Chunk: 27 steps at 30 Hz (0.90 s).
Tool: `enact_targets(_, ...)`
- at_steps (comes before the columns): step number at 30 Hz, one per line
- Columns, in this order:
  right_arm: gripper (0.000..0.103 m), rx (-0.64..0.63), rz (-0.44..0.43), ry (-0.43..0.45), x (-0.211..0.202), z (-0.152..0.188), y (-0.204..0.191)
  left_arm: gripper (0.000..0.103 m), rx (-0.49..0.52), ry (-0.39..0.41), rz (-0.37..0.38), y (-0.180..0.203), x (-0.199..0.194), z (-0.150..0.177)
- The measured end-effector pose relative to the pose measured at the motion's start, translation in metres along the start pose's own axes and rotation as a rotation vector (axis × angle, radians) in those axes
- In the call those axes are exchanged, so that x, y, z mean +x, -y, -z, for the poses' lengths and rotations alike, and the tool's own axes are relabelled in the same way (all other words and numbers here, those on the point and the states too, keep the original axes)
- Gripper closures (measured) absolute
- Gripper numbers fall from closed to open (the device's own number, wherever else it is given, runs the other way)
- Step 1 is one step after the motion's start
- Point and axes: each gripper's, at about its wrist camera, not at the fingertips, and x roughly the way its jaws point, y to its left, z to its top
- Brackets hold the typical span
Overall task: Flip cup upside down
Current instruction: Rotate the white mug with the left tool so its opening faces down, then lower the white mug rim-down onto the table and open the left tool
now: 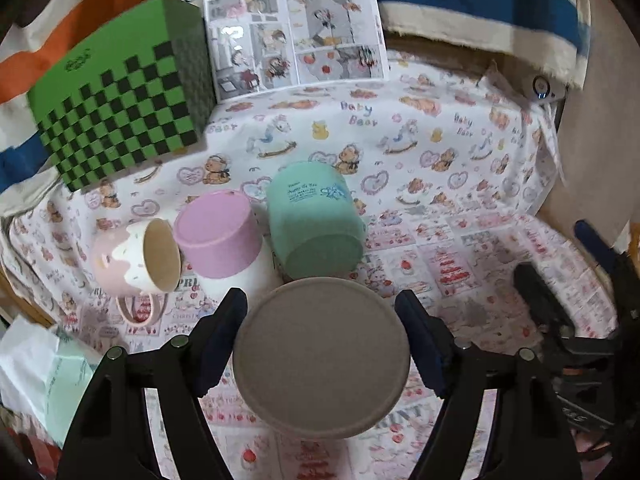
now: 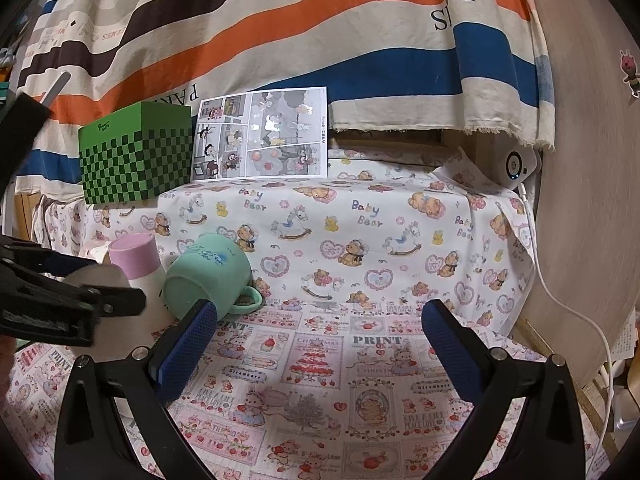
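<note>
My left gripper (image 1: 322, 320) is shut on a white cup (image 1: 322, 356), its flat grey-white base facing the camera, held upside down over the patterned cloth. The same cup shows in the right wrist view (image 2: 102, 280), partly hidden behind the left gripper. A mint green mug (image 1: 316, 220) stands upside down just beyond it, also in the right wrist view (image 2: 208, 276). A pink and white cup (image 1: 224, 240) stands upside down to its left. A pink mug (image 1: 134, 256) with white drips lies on its side at the far left. My right gripper (image 2: 320, 336) is open and empty.
A green checkered box (image 1: 116, 96) and a comic sheet (image 1: 296, 36) stand at the back against a striped cloth. A white device (image 2: 520, 166) with a cable sits at the back right. A wooden board (image 2: 592, 184) stands along the right side.
</note>
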Motion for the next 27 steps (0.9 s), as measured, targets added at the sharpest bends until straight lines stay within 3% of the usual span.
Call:
enact_targets(1, 0.0, -0.002, -0.001, 0.001, 0.001, 0.0, 0.0, 0.027, 0.01, 0.039, -0.015, -0.001, -0.001, -0.001)
enact_targets(3, 0.0, -0.006, -0.003, 0.003, 0.001, 0.0, 0.0, 0.013, 0.011, 0.126, -0.037, -0.007, -0.011, -0.001)
enact_targets(5, 0.0, -0.012, -0.006, 0.003, 0.001, 0.0, -0.001, 0.005, -0.01, 0.205, -0.006, -0.016, -0.026, 0.002)
enact_targets(10, 0.0, -0.014, -0.005, 0.009, 0.0, -0.001, -0.003, 0.0, -0.068, 0.422, -0.003, -0.044, -0.071, 0.019)
enact_targets(14, 0.0, -0.026, 0.006, 0.022, -0.002, -0.001, -0.006, 0.0, -0.105, 0.534, -0.003, -0.067, -0.097, 0.038)
enact_targets(18, 0.0, -0.017, -0.022, 0.018, -0.008, 0.001, -0.011, 0.0, -0.136, 0.559, 0.0, -0.084, -0.104, 0.06)
enact_targets(21, 0.0, -0.059, -0.031, 0.043, -0.016, 0.003, -0.021, 0.0, -0.127, 0.542, -0.05, -0.091, -0.097, 0.075)
enact_targets(27, 0.0, -0.032, -0.062, 0.033, -0.021, 0.004, -0.024, 0.0, -0.247, 0.446, -0.044, -0.118, -0.068, 0.096)
